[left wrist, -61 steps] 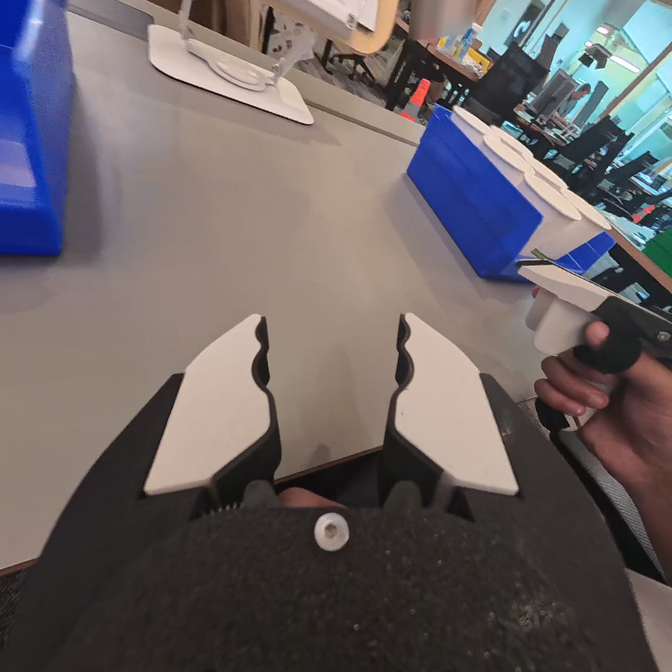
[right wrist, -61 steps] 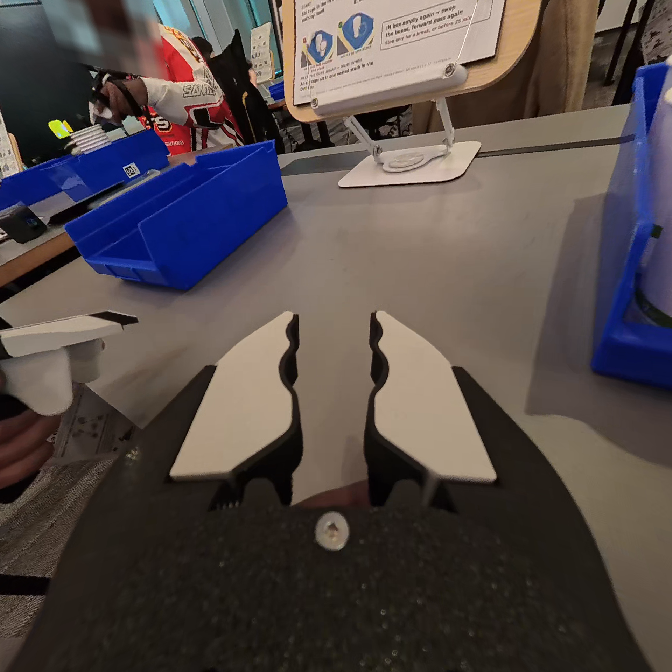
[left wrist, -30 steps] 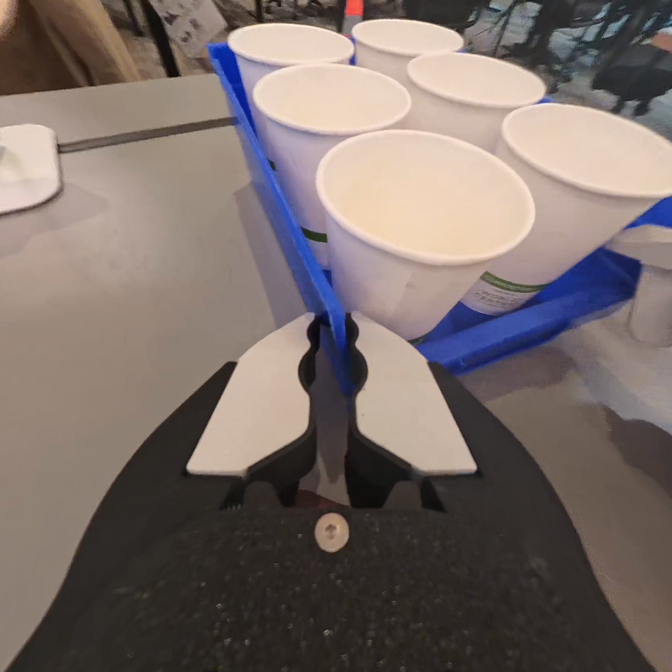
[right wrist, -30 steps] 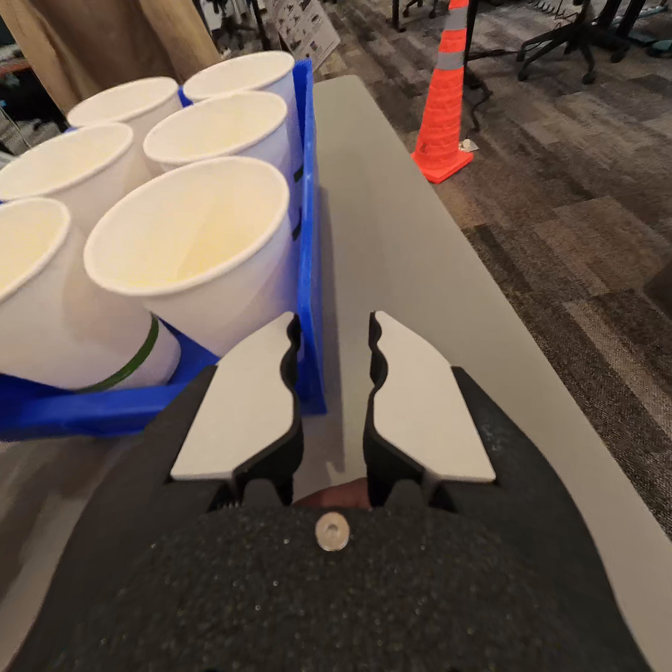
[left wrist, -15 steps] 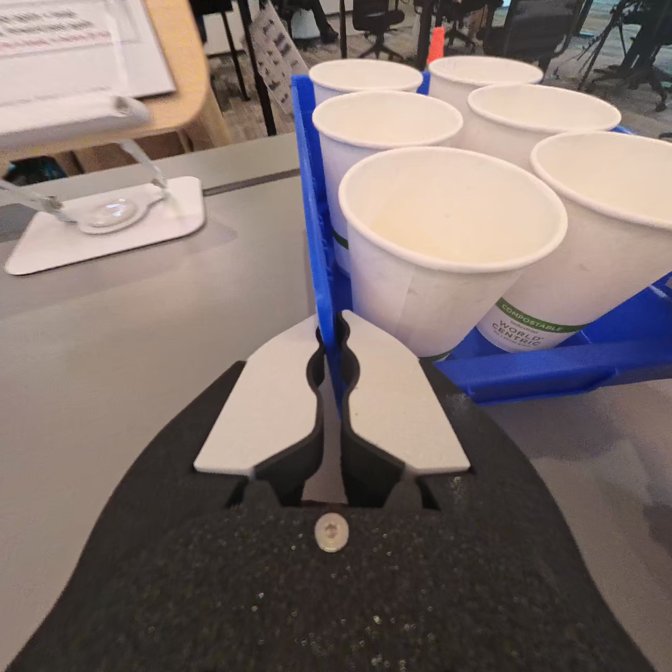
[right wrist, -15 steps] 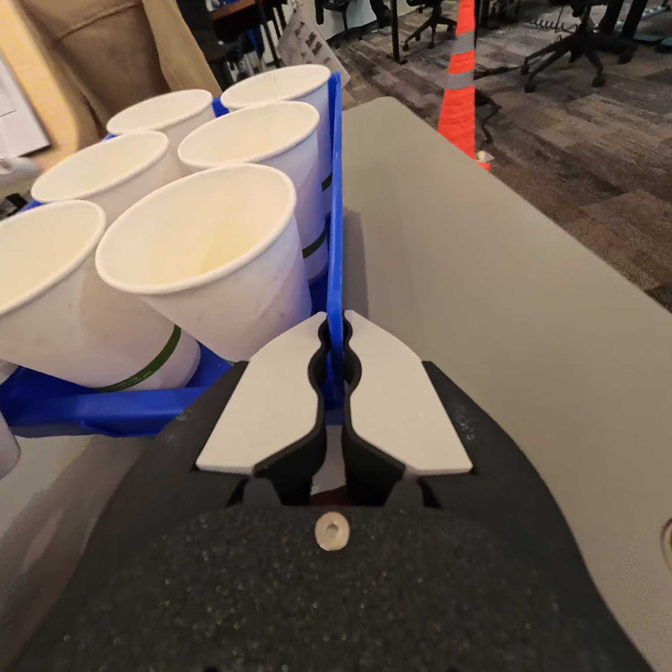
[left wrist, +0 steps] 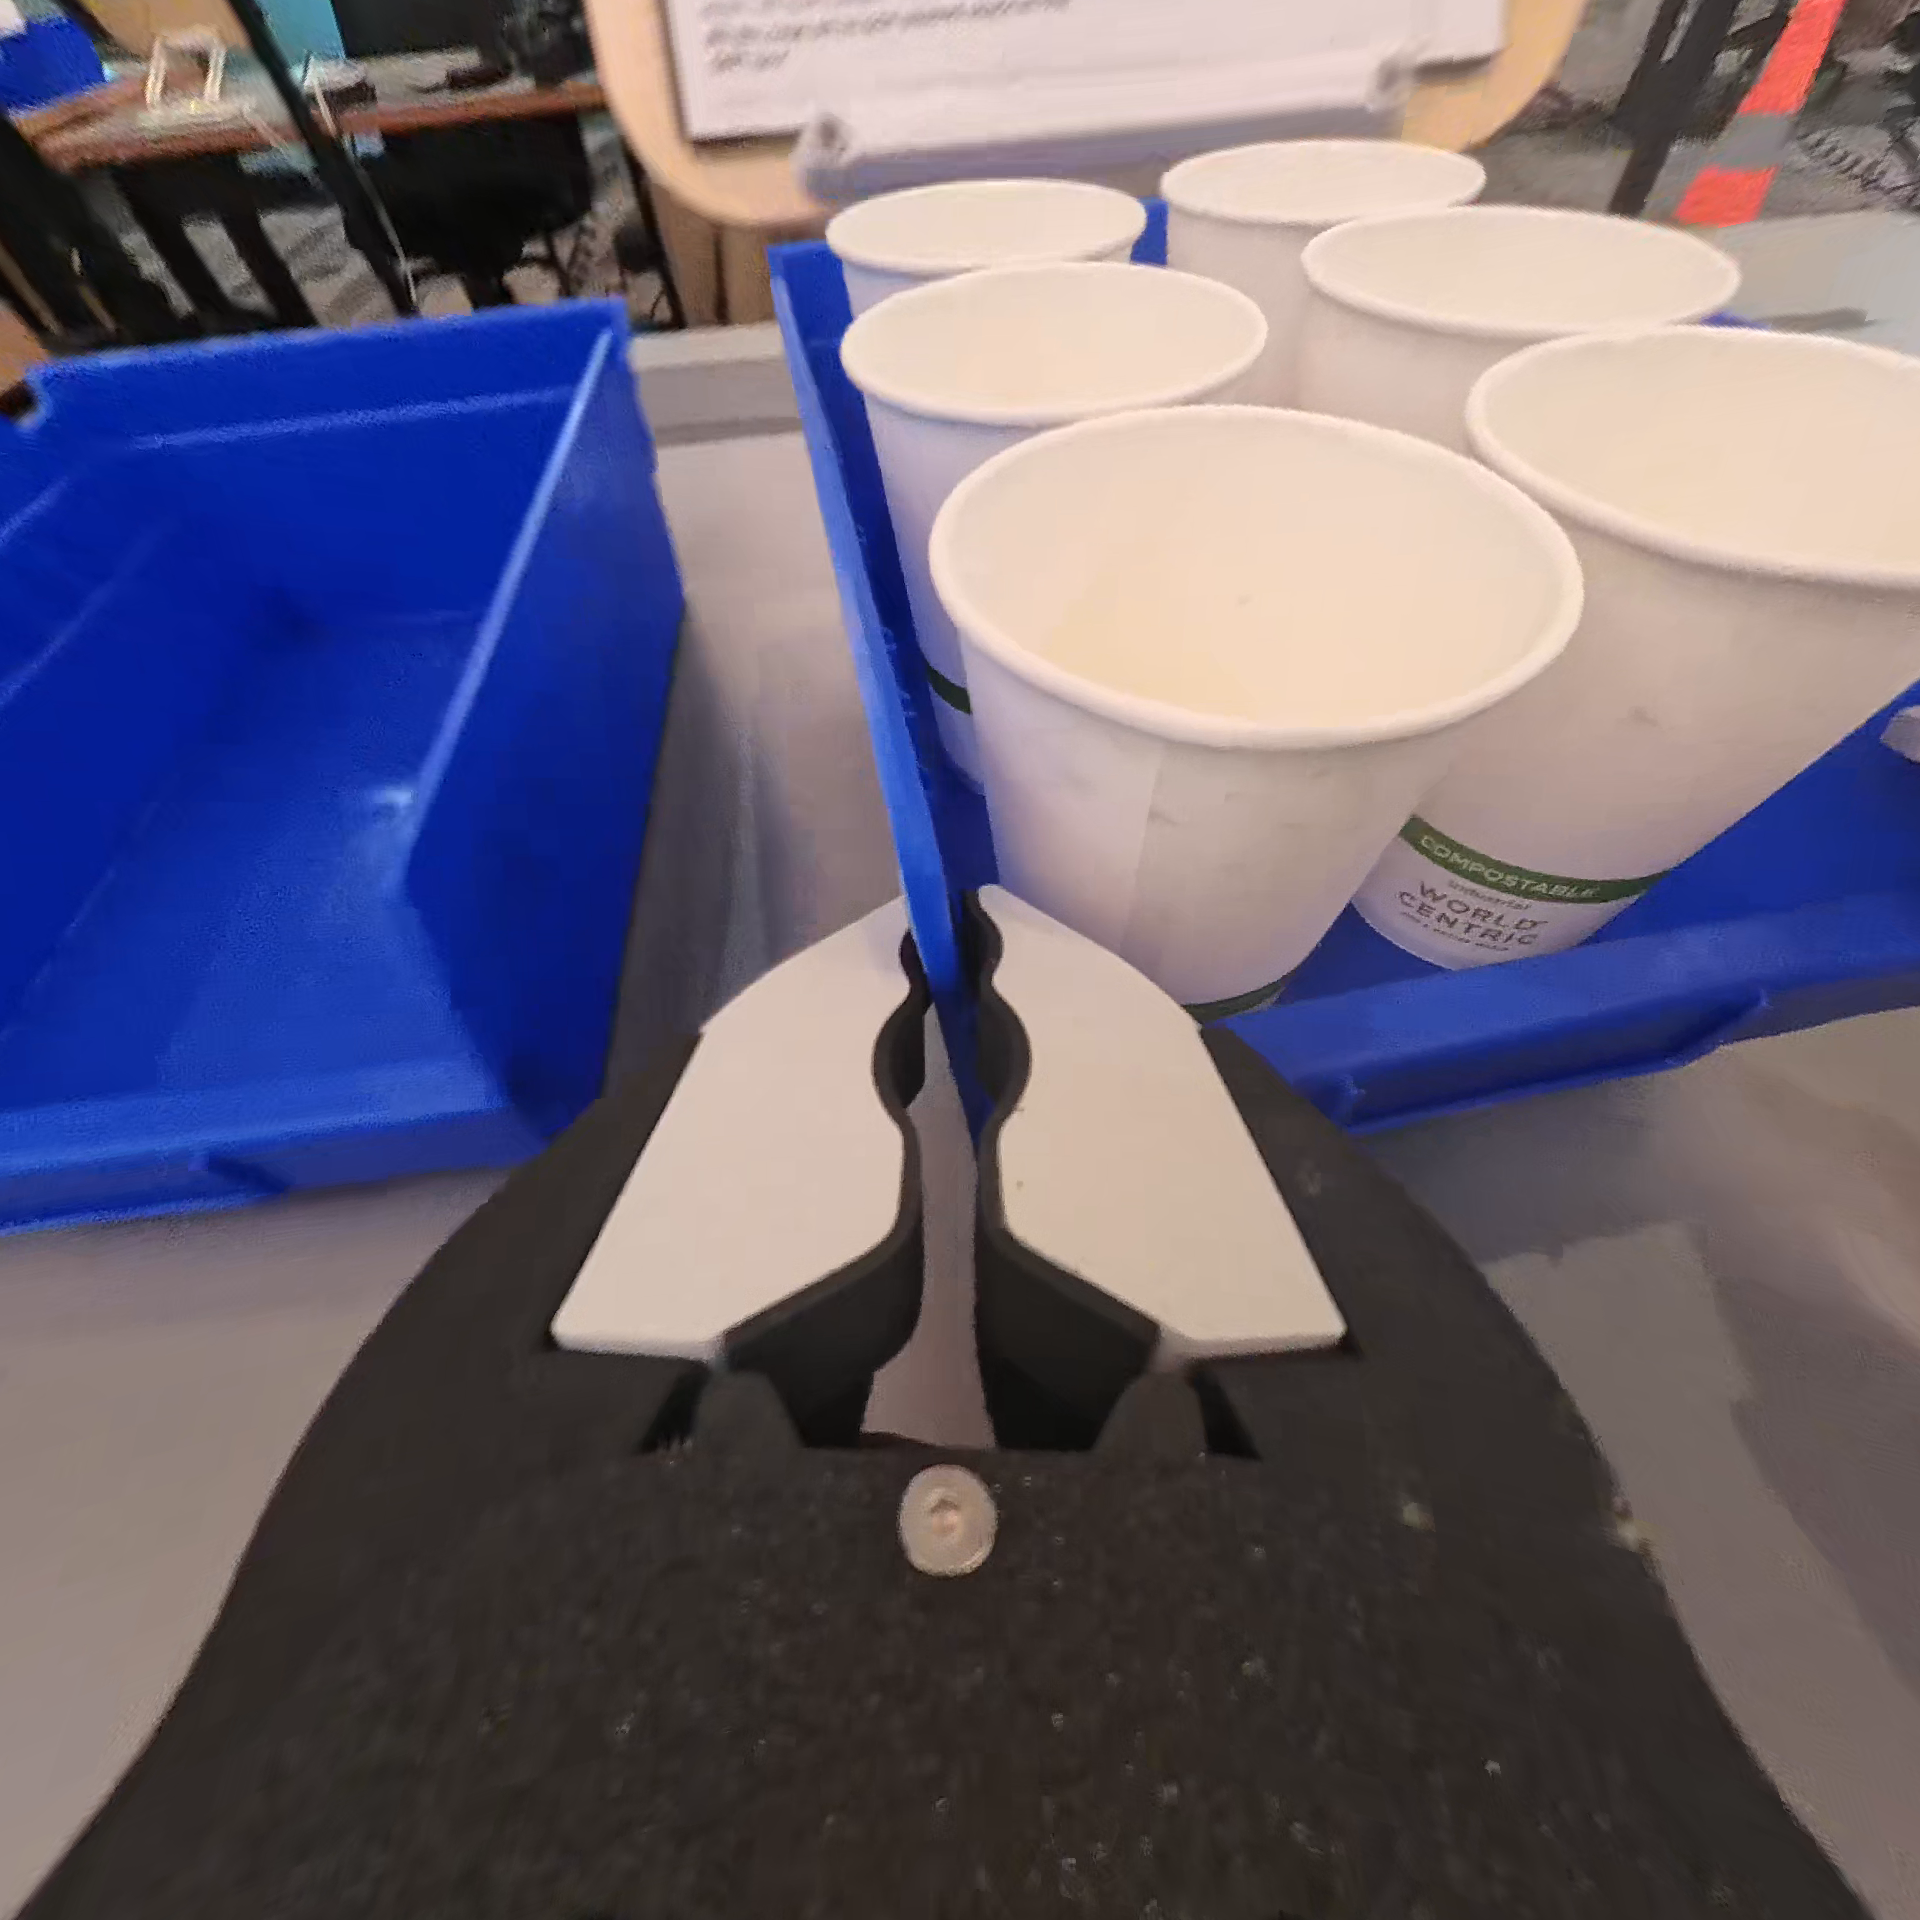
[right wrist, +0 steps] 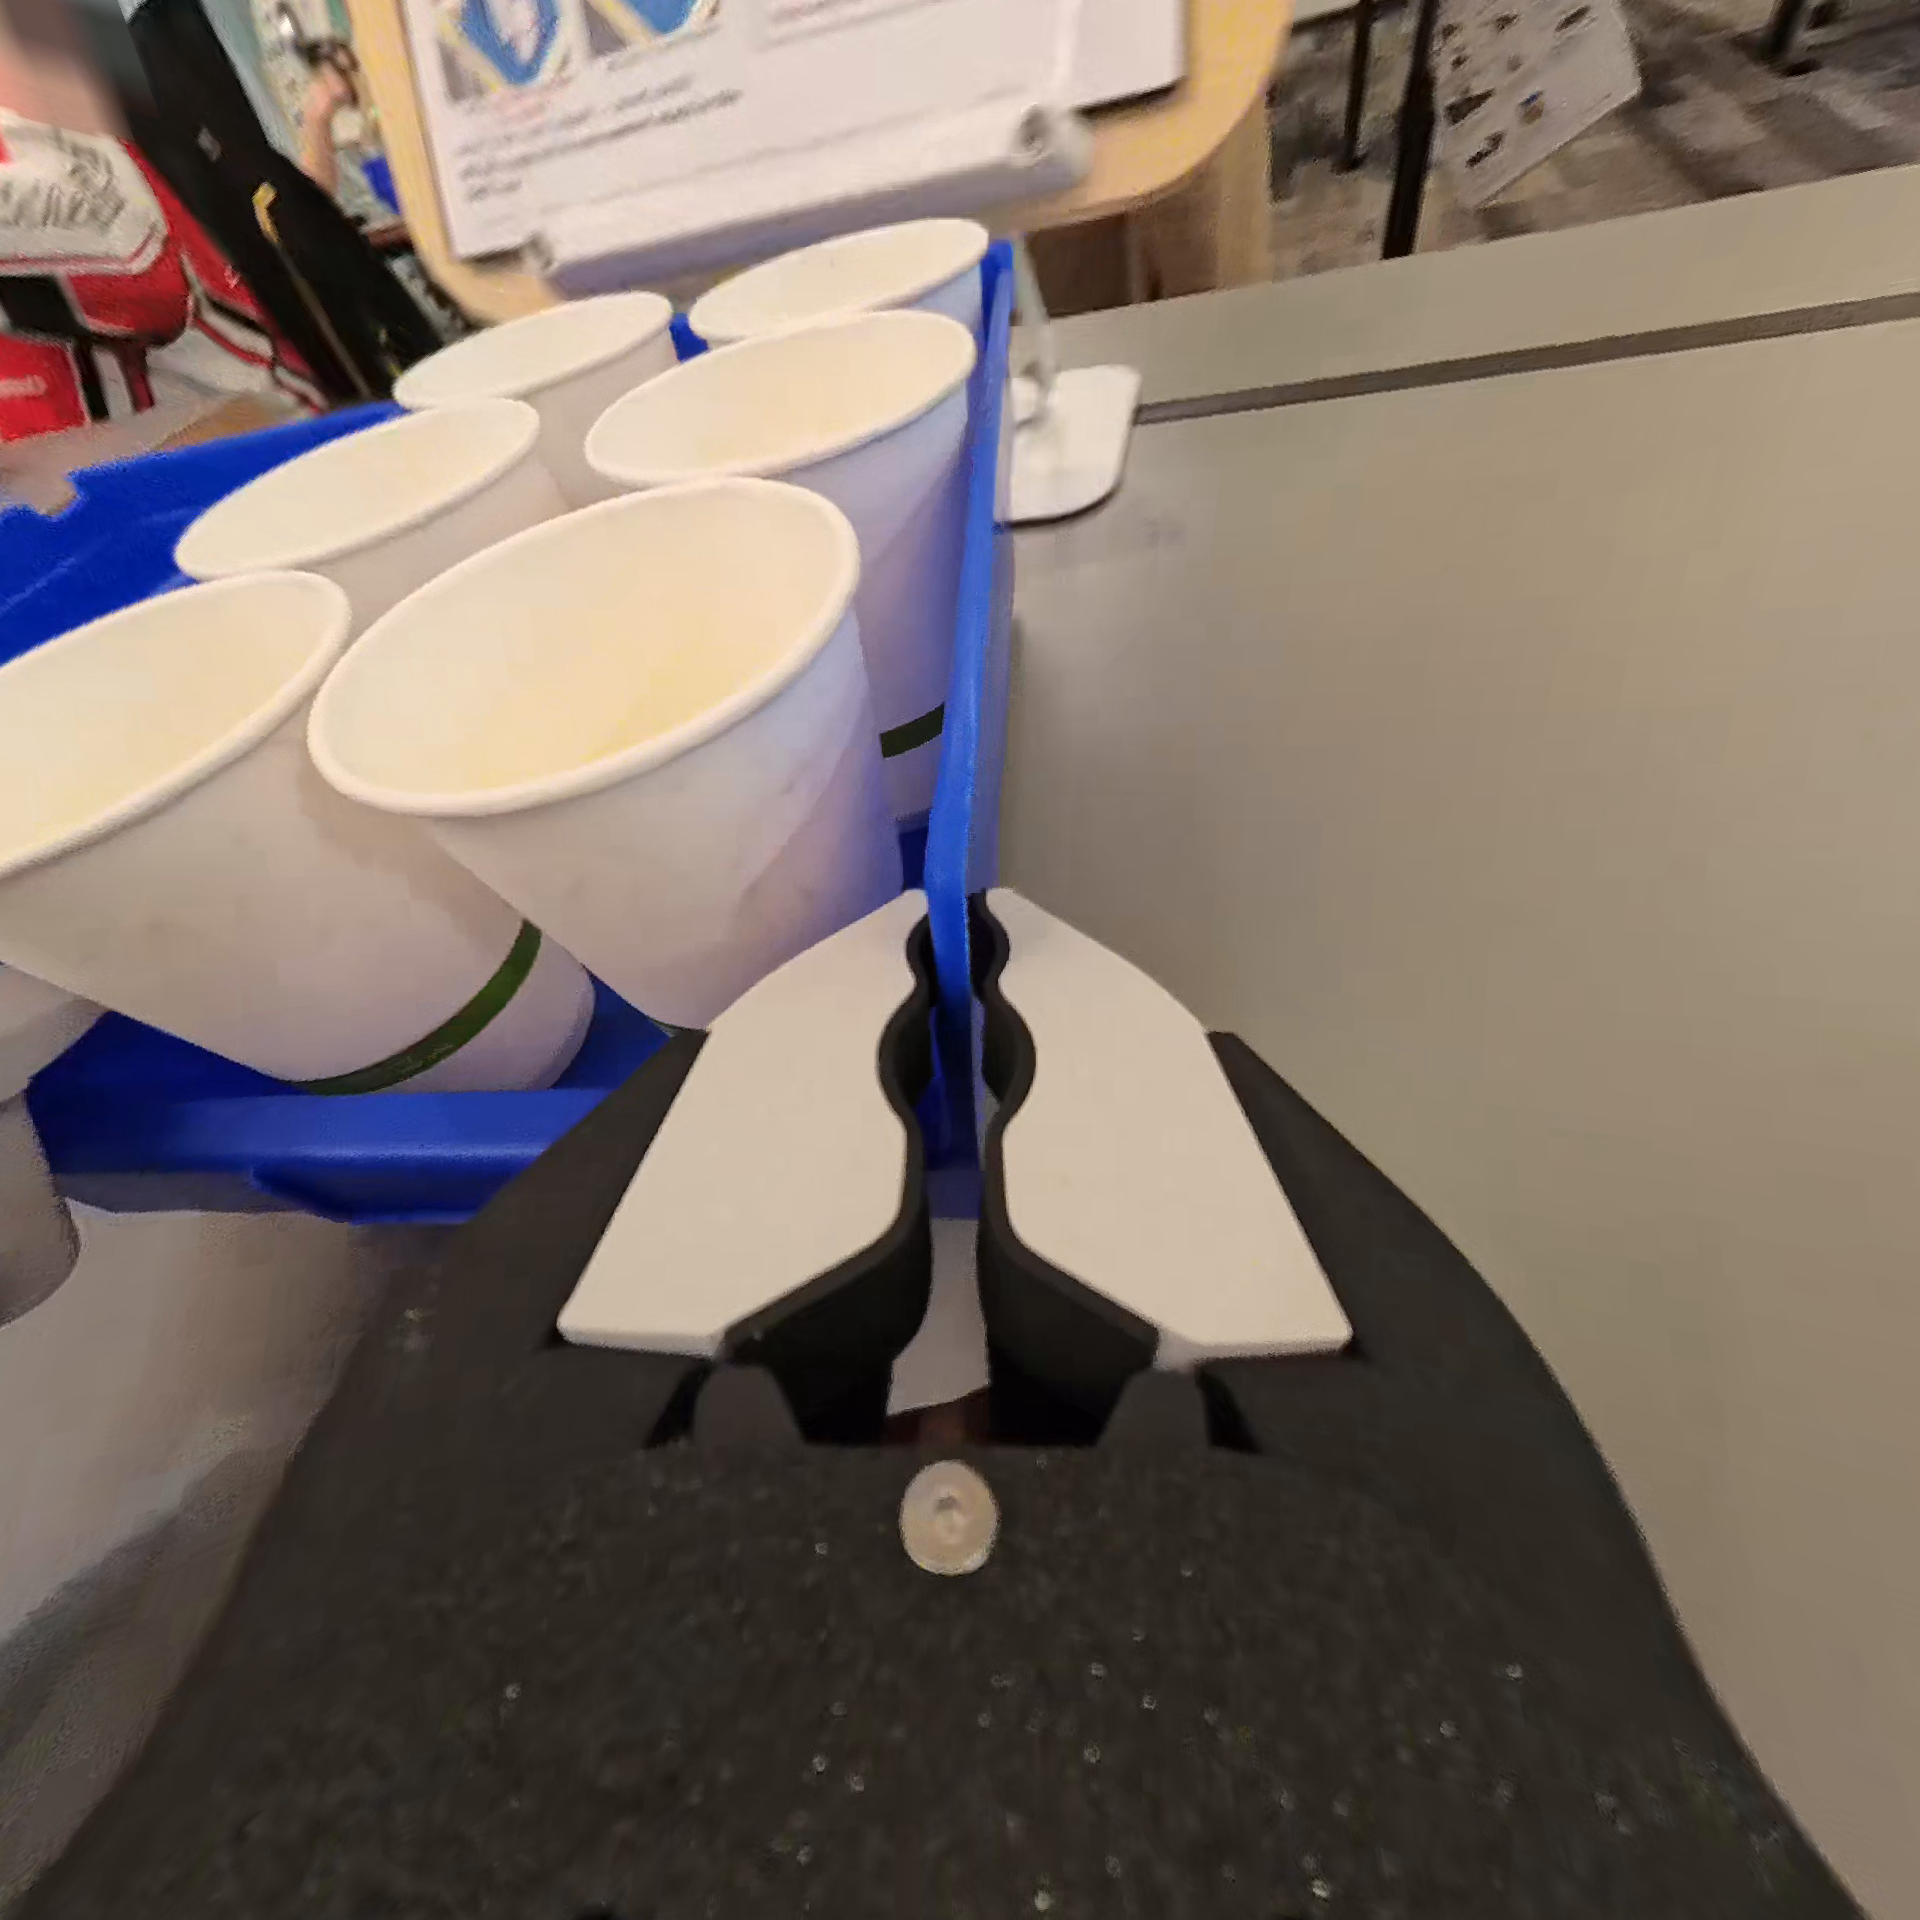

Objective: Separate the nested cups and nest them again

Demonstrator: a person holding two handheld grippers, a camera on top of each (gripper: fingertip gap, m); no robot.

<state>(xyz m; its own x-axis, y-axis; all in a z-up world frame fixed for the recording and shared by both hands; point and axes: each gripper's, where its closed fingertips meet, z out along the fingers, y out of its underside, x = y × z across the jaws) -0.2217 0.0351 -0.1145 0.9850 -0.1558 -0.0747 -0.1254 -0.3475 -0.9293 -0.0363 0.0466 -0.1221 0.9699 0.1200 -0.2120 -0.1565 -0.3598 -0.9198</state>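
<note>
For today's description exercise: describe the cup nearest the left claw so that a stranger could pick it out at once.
Find the blue bin full of white paper cups, beside an empty blue bin. The left claw is shut on its side wall at the near corner. The cup stands just inside that corner, its rim lowest and largest in view, ahead of the five others.

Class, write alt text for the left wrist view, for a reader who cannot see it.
The left gripper is shut on the side wall of a blue bin that holds six white paper cups standing open end up. An empty blue bin sits to its left on the grey table, and a sign stand rises behind.
</note>
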